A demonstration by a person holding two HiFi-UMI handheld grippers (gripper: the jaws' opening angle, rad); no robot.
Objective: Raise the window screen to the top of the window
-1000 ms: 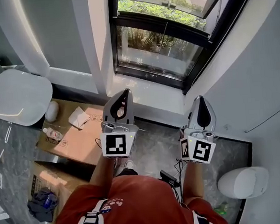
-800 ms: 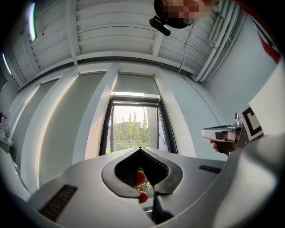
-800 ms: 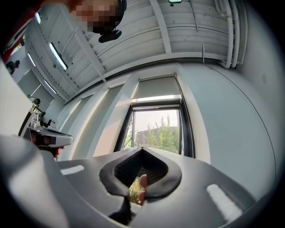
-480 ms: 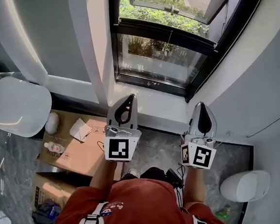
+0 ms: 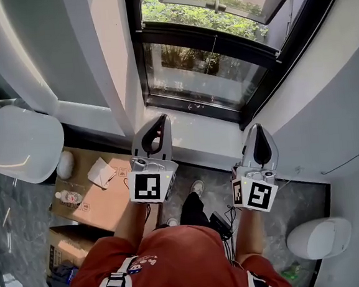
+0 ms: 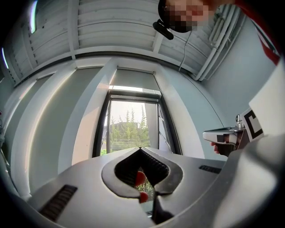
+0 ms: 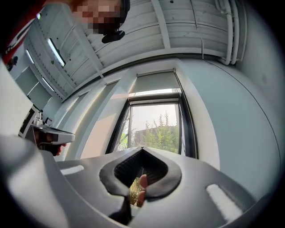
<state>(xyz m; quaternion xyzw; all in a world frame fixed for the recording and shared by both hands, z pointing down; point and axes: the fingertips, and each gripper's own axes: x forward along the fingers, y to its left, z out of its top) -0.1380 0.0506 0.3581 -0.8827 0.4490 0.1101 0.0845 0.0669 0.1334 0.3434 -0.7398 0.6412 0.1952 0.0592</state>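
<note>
The black-framed window (image 5: 208,75) fills the top of the head view, with a small pull handle (image 5: 193,106) on its bottom rail and a hazy lower pane. In both gripper views a grey shade (image 6: 133,80) (image 7: 156,82) sits above the open glass. My left gripper (image 5: 163,117) (image 6: 140,148) is shut and empty, held over the white sill (image 5: 197,132), short of the frame. My right gripper (image 5: 257,126) (image 7: 142,148) is shut and empty too, level with it near the window's right corner. Neither touches the window.
A white toilet lid (image 5: 20,141) is at the left. Cardboard boxes (image 5: 103,196) with a bottle (image 5: 69,197) and a tissue lie below the left gripper. A white fixture (image 5: 319,237) sits at the lower right. The person's shoe (image 5: 196,187) is between the grippers.
The person has stepped closer to the window and a shoe now shows between the grippers. Both grippers have moved forward with the body and stay shut.
</note>
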